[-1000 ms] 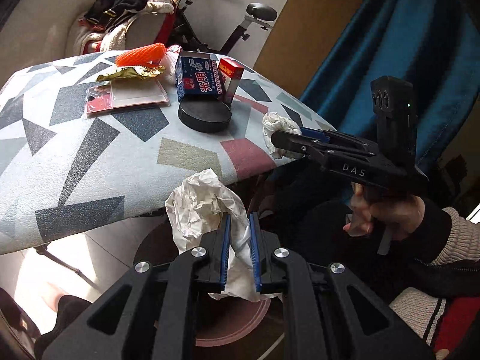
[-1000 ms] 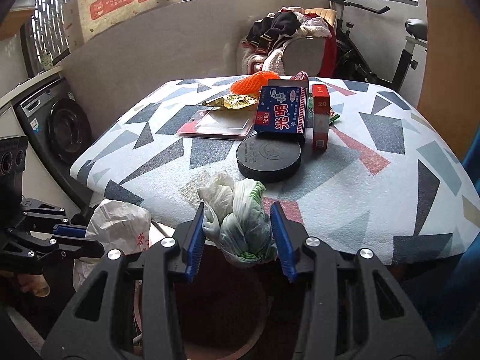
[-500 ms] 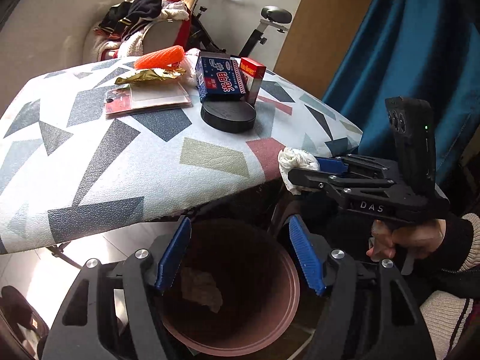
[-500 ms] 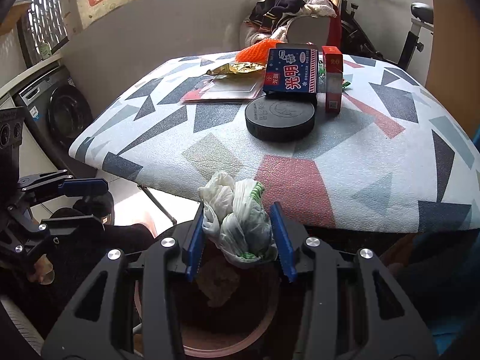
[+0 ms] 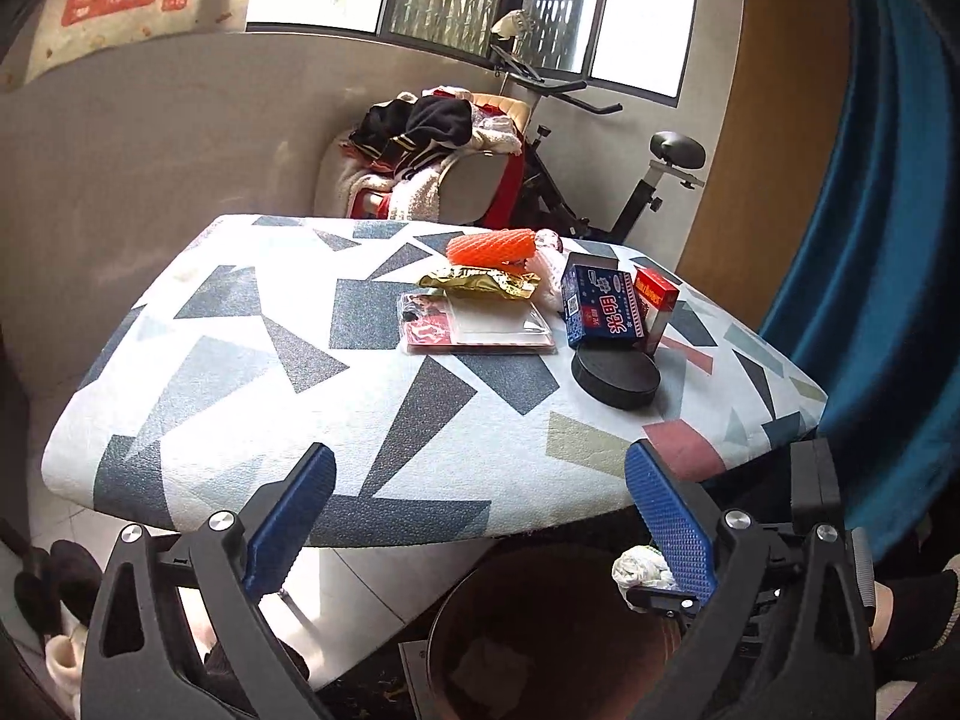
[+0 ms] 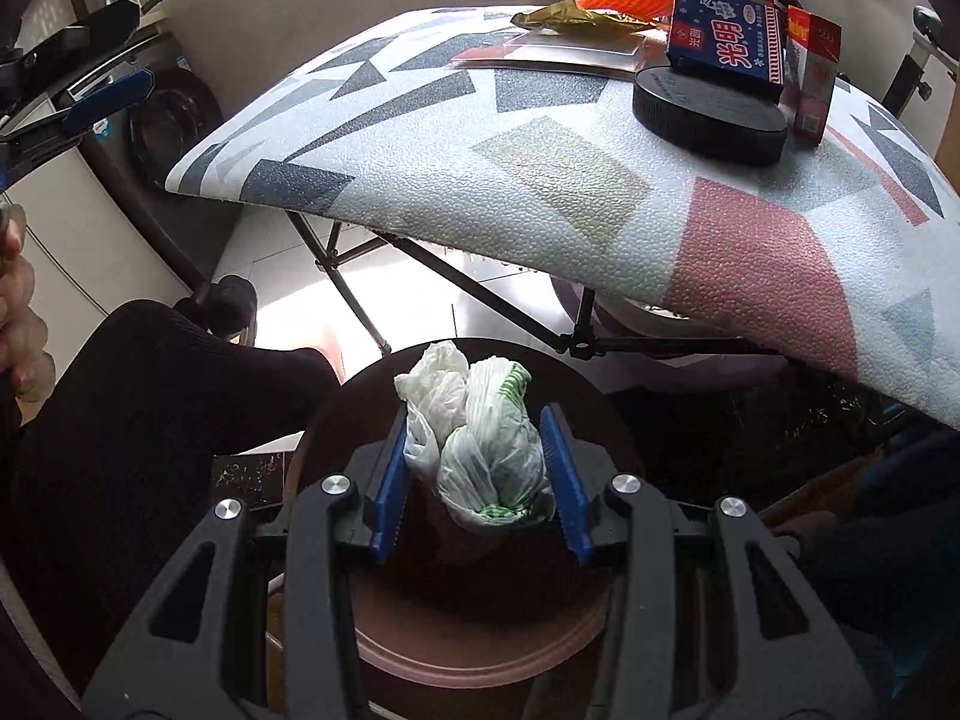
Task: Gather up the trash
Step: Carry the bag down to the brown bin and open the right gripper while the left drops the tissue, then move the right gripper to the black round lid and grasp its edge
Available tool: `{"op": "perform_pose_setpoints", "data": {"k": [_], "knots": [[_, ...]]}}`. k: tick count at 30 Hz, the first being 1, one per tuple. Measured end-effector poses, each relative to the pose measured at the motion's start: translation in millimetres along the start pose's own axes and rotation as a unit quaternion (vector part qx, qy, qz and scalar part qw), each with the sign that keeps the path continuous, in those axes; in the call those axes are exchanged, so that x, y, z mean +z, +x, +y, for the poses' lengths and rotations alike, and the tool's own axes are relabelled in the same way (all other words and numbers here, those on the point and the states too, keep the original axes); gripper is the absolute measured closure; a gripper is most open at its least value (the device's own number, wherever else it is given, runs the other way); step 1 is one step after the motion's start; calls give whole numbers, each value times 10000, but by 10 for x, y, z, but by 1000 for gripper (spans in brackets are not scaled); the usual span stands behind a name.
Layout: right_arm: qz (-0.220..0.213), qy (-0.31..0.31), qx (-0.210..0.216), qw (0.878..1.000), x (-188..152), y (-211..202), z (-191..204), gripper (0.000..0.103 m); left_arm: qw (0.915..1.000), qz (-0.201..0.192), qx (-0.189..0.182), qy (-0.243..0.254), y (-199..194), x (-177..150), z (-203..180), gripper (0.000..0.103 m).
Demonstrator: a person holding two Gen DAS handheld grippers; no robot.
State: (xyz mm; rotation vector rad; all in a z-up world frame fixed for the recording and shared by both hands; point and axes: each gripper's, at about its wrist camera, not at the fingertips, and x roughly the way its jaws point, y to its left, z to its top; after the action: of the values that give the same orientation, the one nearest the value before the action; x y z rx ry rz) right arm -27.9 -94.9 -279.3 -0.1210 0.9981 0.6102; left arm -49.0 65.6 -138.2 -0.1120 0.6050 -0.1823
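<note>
My left gripper point(image 5: 480, 516) is in front of the patterned table point(image 5: 240, 396). Its jaws are opening wide and nothing is between them. Below it stands the brown trash bin point(image 5: 510, 606) with a crumpled paper point(image 5: 486, 660) at the bottom. My right gripper point(image 6: 474, 420) is shut on a wadded white-and-green plastic bag point(image 6: 486, 456) and hangs right over the bin point(image 6: 468, 654). In the left wrist view that bag point(image 5: 639, 567) shows at the bin's right edge. On the table lie an orange mesh sleeve point(image 5: 492, 246) and a gold wrapper point(image 5: 477, 285).
A blister card point(image 5: 474, 330), a blue box point(image 5: 603, 309), a red box point(image 5: 657, 306) and a black round disc point(image 5: 615, 375) sit on the table. The table's folding legs point(image 6: 360, 294) and a person's dark-clad knee point(image 6: 150, 396) flank the bin. A washing machine point(image 6: 162, 120) stands left.
My left gripper let go of the crumpled white paper, which now lies in the bin. It opened wide and tilted up toward the table. The right gripper sank over the bin with the bag.
</note>
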Motion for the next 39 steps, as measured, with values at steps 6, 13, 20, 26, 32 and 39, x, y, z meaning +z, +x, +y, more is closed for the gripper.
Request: {"op": "perform_pose_setpoints", "data": {"k": [6, 13, 20, 26, 32, 39], "knots": [[-130, -193, 210, 9995, 28, -22, 144, 25, 9999, 29, 100, -54, 5, -10, 46, 8], [-616, 323, -172, 9974, 97, -262, -129, 7, 9998, 24, 137, -121, 18, -3, 79, 8], [-908, 322, -686, 9930, 257, -462, -375, 6, 9999, 42, 158, -54, 111, 95, 67, 8], [-1178, 338, -965, 9878, 454, -660, -570, 6, 9999, -39, 145, 40, 168, 232, 37, 7], [-1404, 361, -1019, 9842, 645, -802, -725, 6, 9998, -146, 123, 117, 184, 371, 7, 7], [-1410, 314, -1047, 9840, 798, -782, -768, 6, 9996, -238, 47, 134, 207, 478, 27, 7]]}}
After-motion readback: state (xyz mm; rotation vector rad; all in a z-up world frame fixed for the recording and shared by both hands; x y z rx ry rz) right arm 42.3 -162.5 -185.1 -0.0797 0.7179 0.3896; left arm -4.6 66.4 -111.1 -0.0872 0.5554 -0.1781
